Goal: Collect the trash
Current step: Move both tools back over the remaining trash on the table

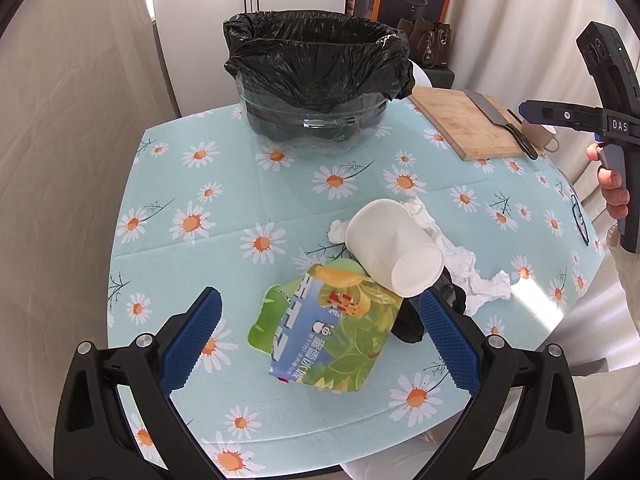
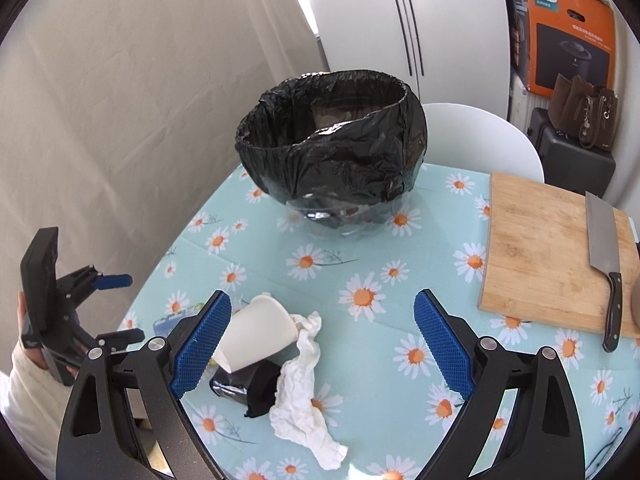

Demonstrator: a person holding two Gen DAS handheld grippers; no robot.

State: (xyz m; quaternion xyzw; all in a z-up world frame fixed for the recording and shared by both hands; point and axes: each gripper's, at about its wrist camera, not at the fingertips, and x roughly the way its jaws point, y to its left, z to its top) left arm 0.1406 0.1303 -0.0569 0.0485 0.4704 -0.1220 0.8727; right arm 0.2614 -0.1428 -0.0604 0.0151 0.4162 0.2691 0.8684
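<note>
Left wrist view shows the left gripper (image 1: 320, 338) spread wide around the green wrapper (image 1: 320, 344) near the table's (image 1: 200, 184) front edge. Squeeze gently, then lift. The right gripper (image 2: 322, 344) is spread wide too, holding nothing.

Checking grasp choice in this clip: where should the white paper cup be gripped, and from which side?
The white paper cup lies tipped on its side atop the green wrapper, base toward the left gripper. Probably best to come from above and close the fingers across its mid-body, since the round sidewall is exposed there and the crumpled tissue crowds its far side.
</note>
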